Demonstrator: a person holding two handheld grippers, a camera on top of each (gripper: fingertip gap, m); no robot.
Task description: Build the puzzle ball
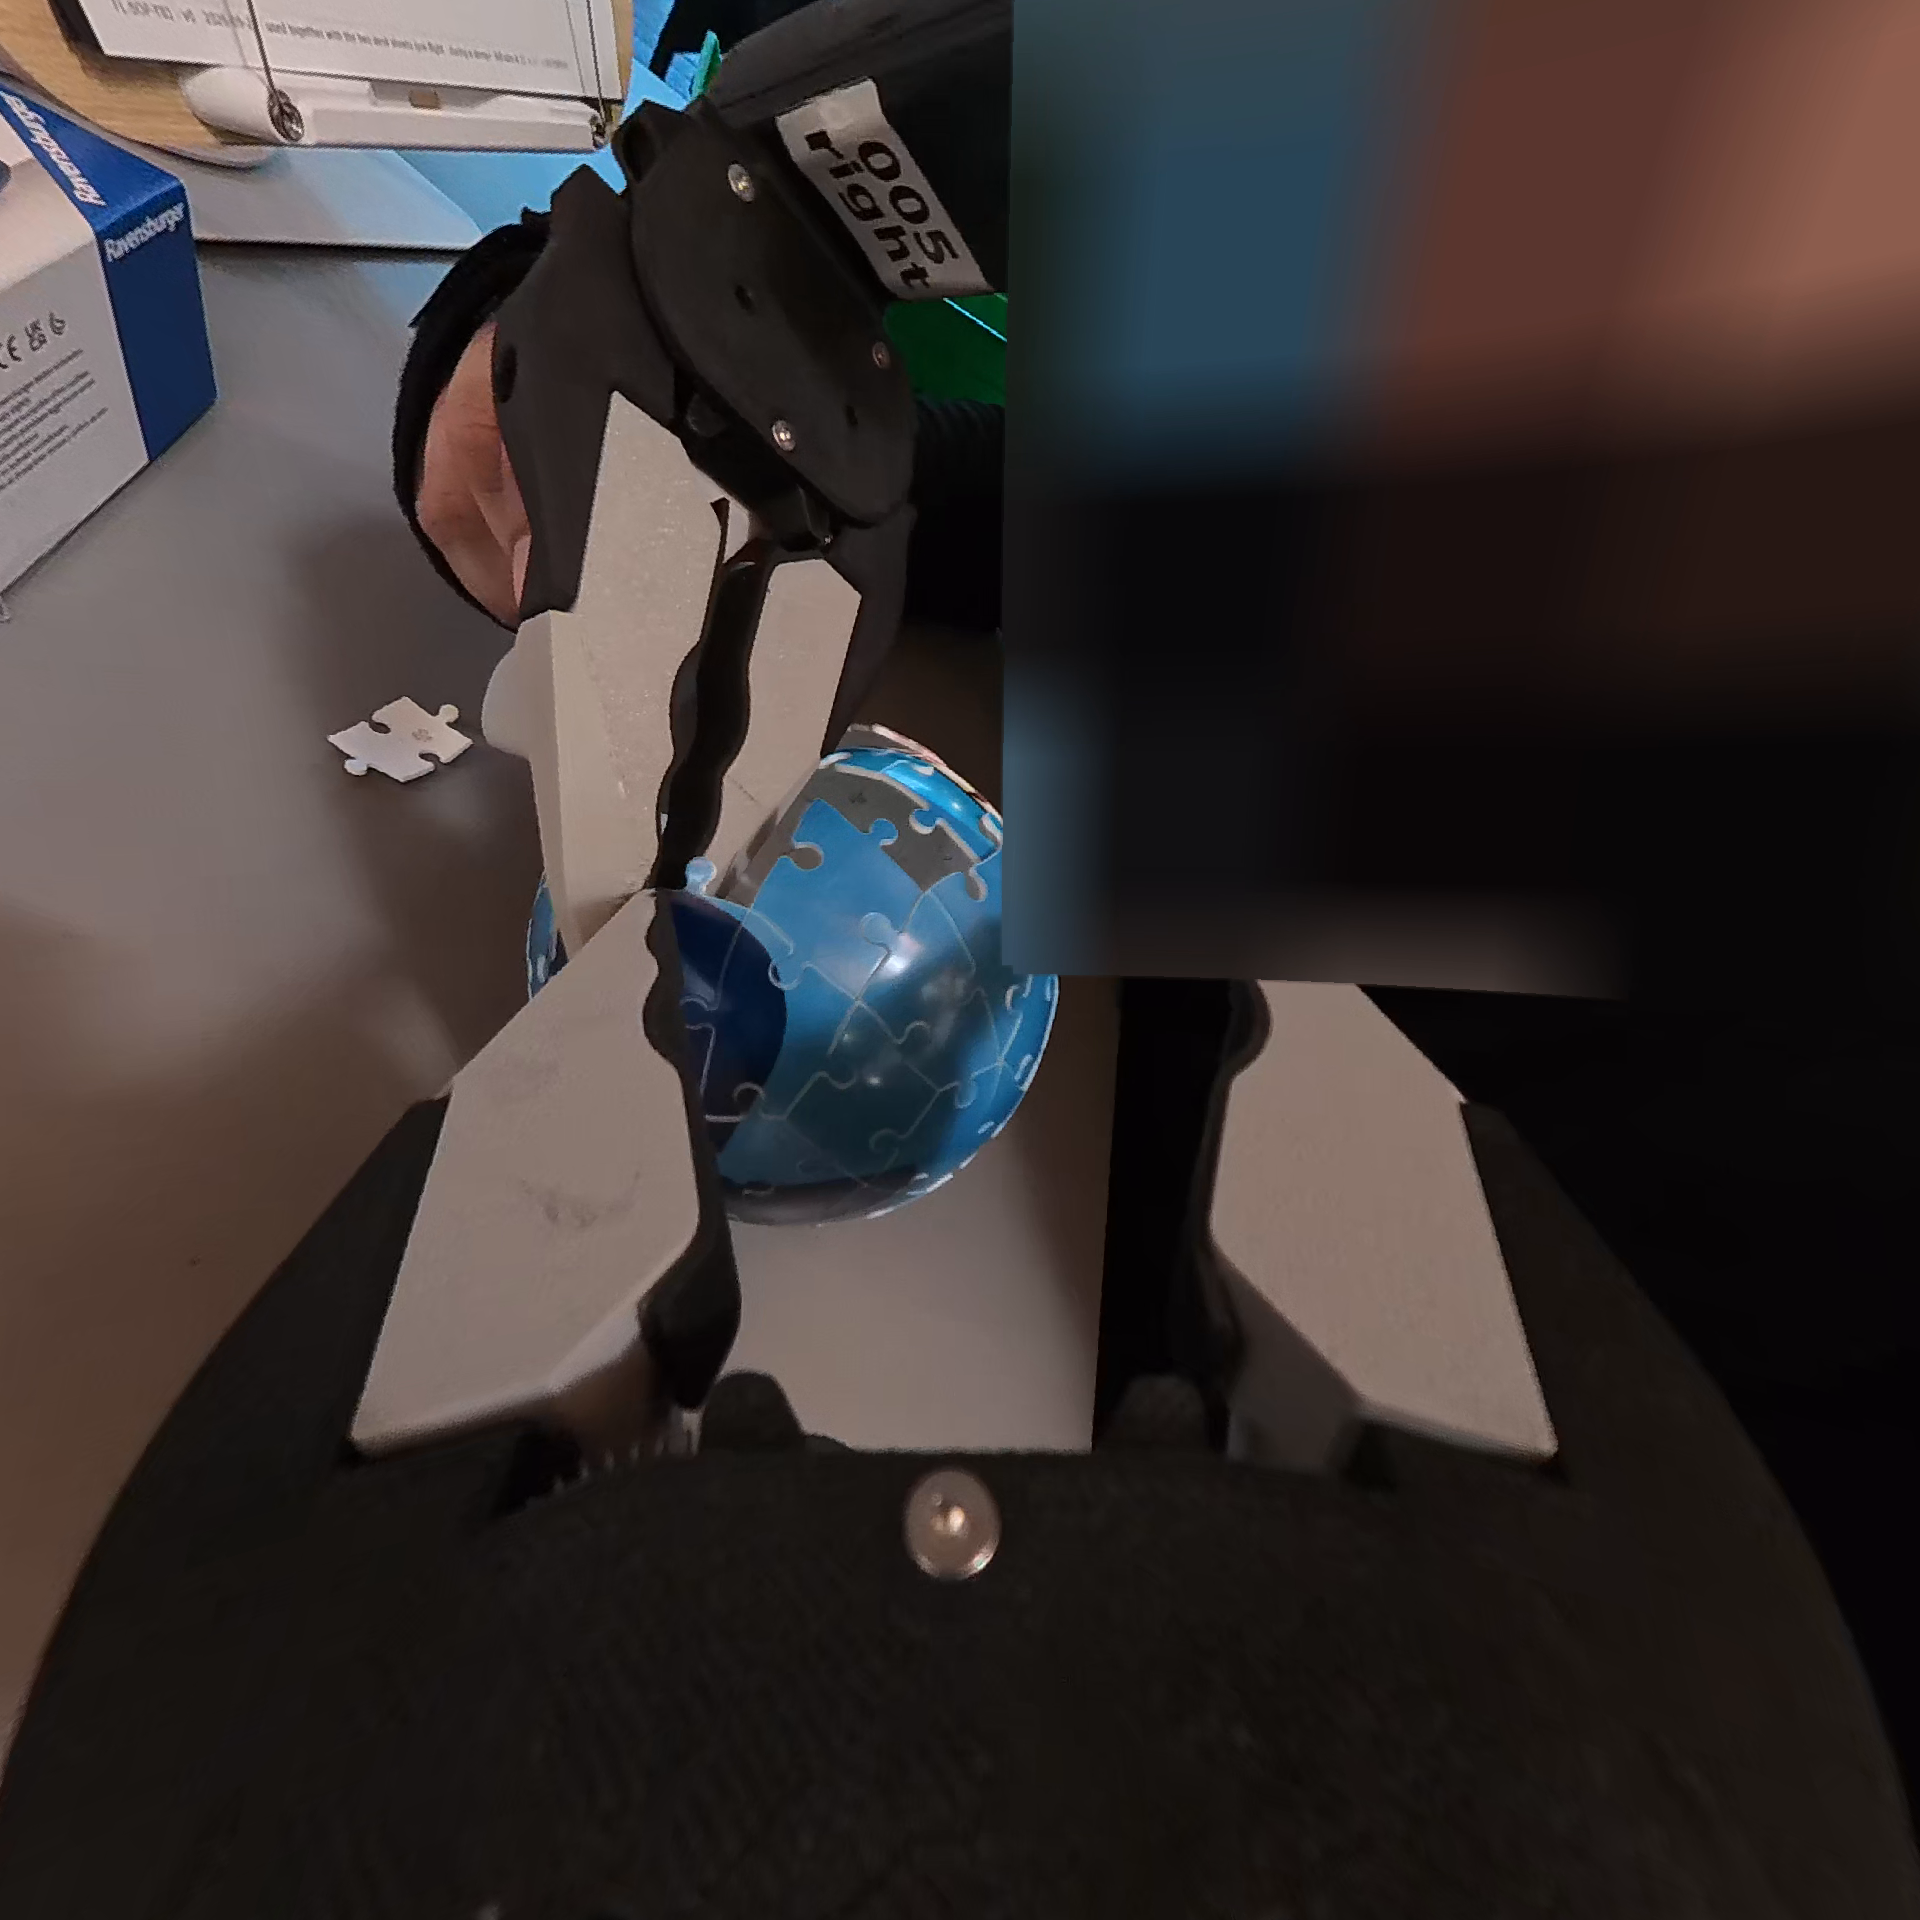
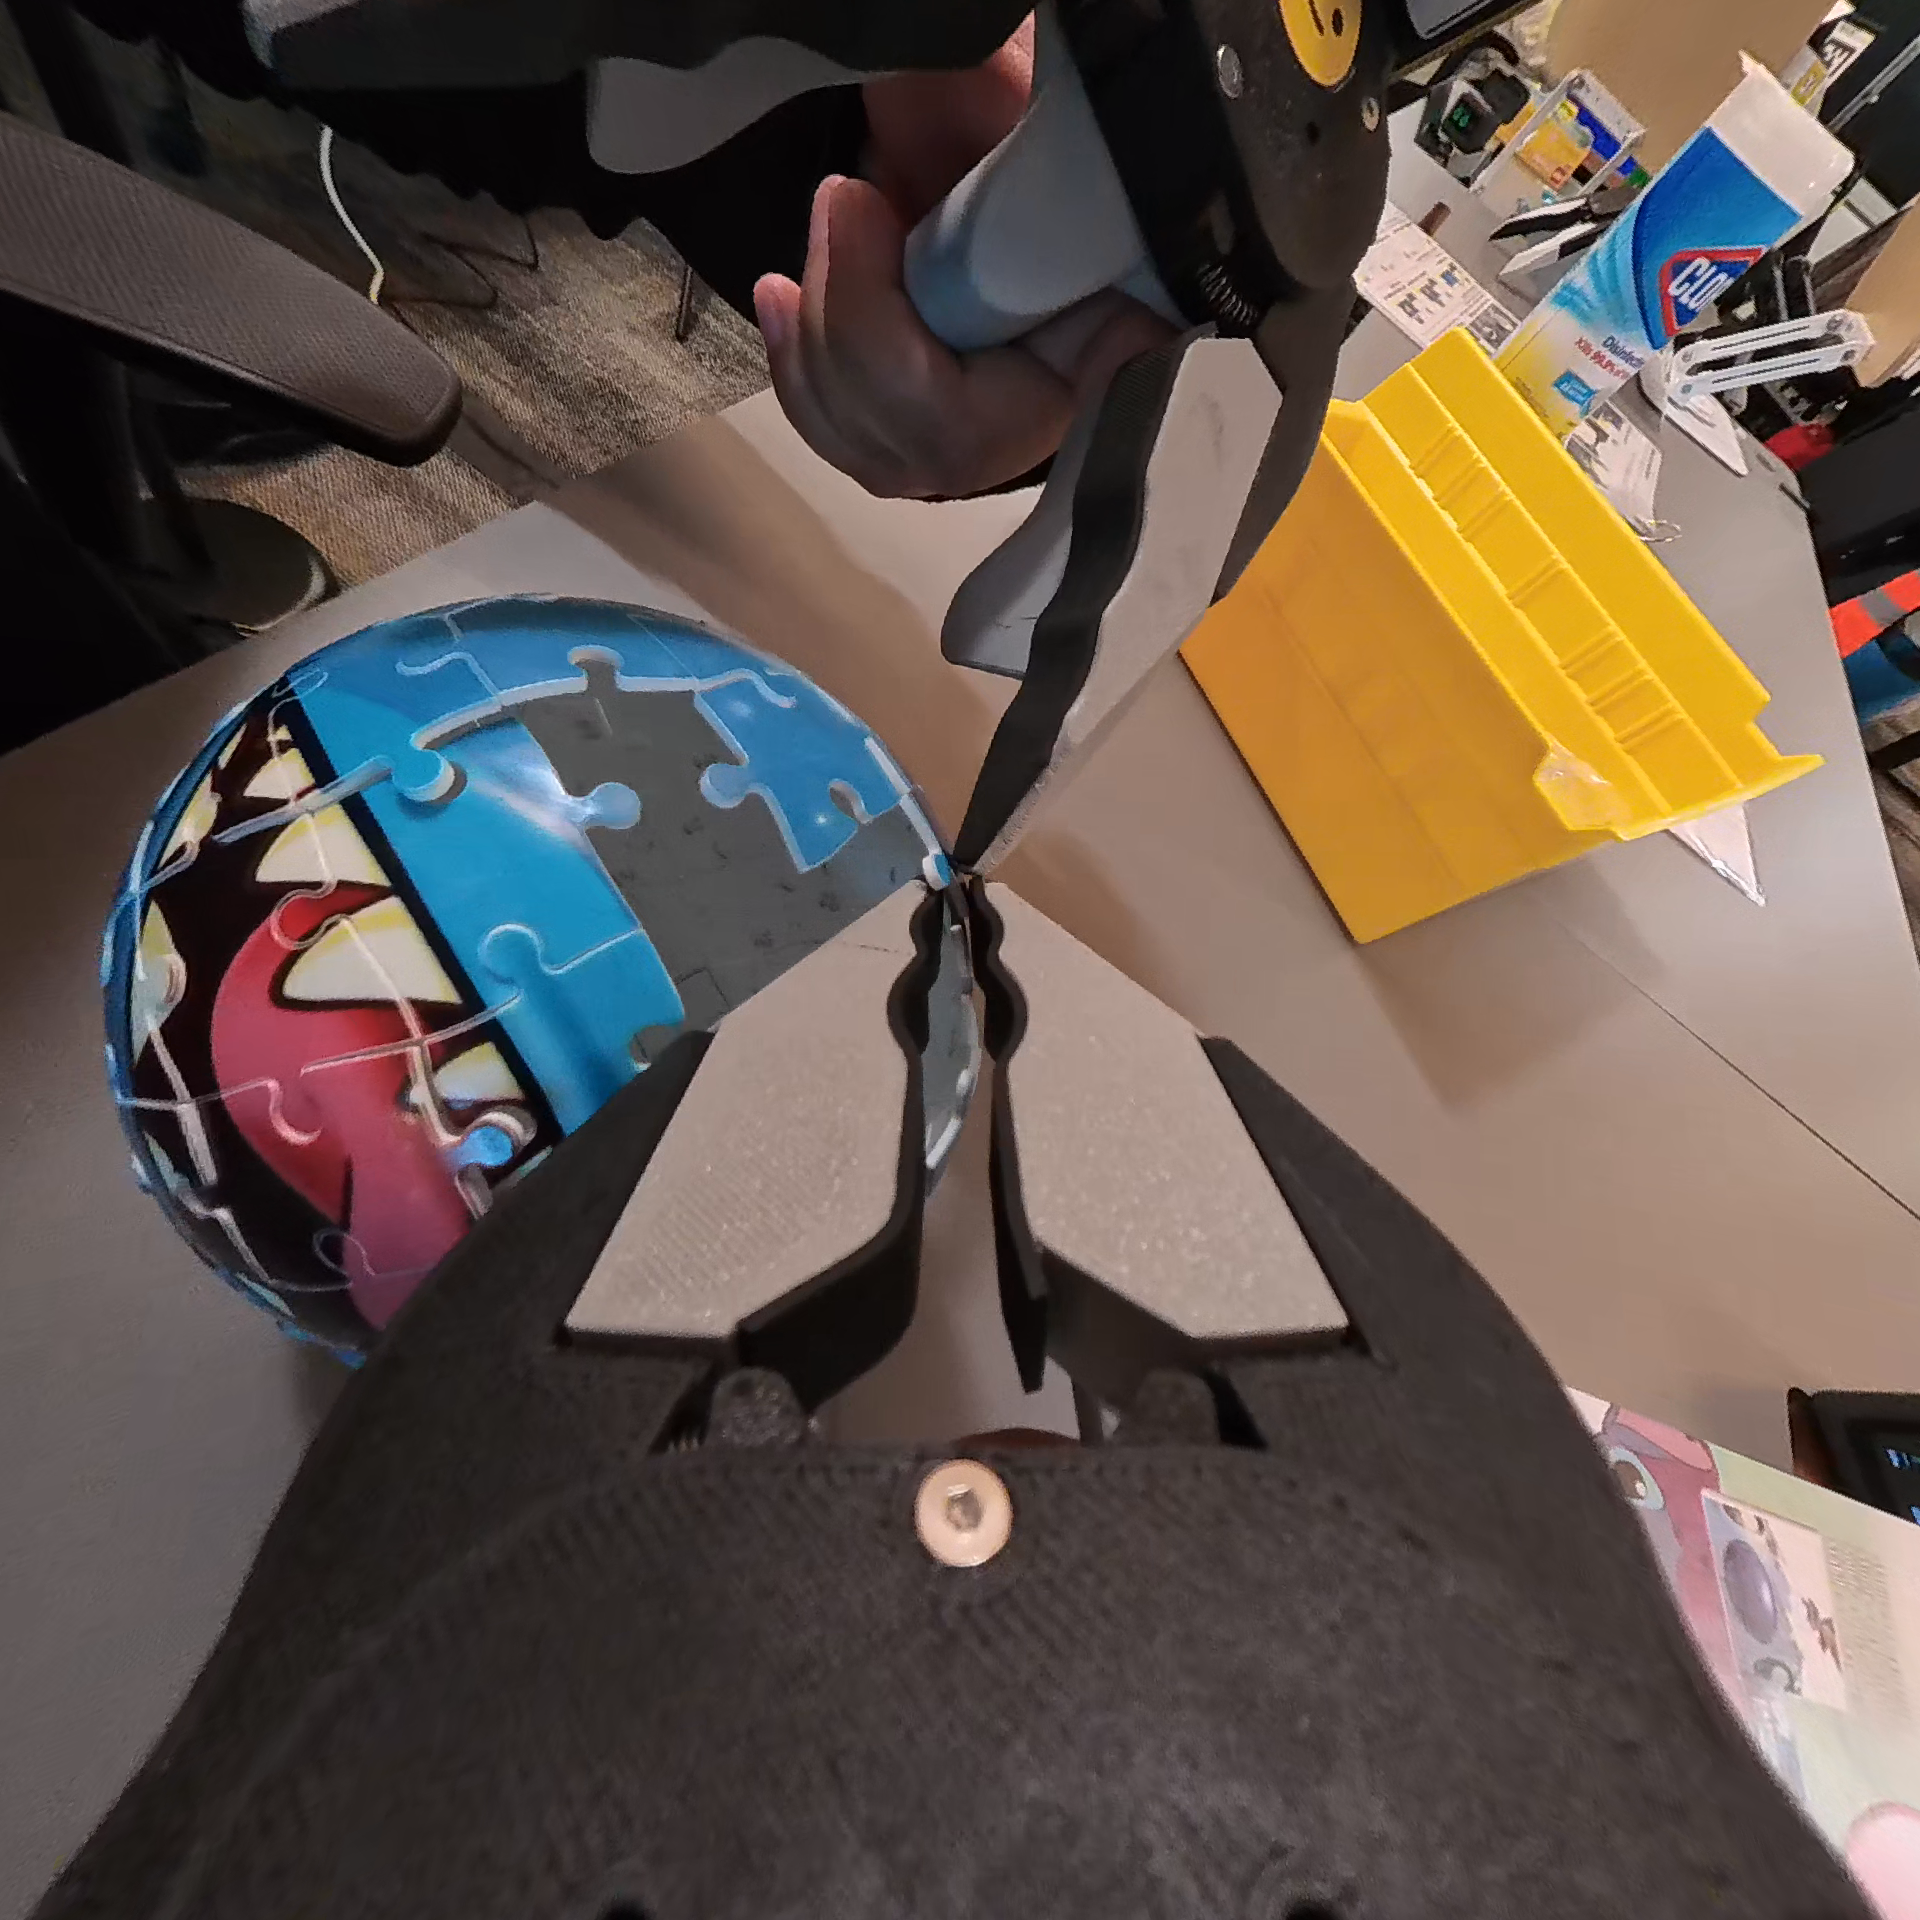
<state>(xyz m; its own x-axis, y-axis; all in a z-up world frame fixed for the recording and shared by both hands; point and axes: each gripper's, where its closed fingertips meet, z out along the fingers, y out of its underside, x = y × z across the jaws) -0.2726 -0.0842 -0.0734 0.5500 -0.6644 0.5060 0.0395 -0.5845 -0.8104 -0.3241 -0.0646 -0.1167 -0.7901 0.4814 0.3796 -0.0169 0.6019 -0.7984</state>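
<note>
Both grippers meet at the half-built blue plastic puzzle ball (image 2: 436, 935) on the grey desk (image 2: 1351, 1091).
The right gripper (image 2: 961, 914) jaws pinch its rim piece; the left gripper (image 1: 883, 997) jaws stand wide, one finger blur-hidden.

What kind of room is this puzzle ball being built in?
Probably an office or workshop. The puzzle ball sits on a grey table, with an office chair beside it, a yellow plastic bin, and a tub of cleaning wipes behind.

black gripper (image 2: 961, 883), grey fingers (image 2: 790, 1174), perhaps ridged pads (image 2: 914, 1039)
</note>
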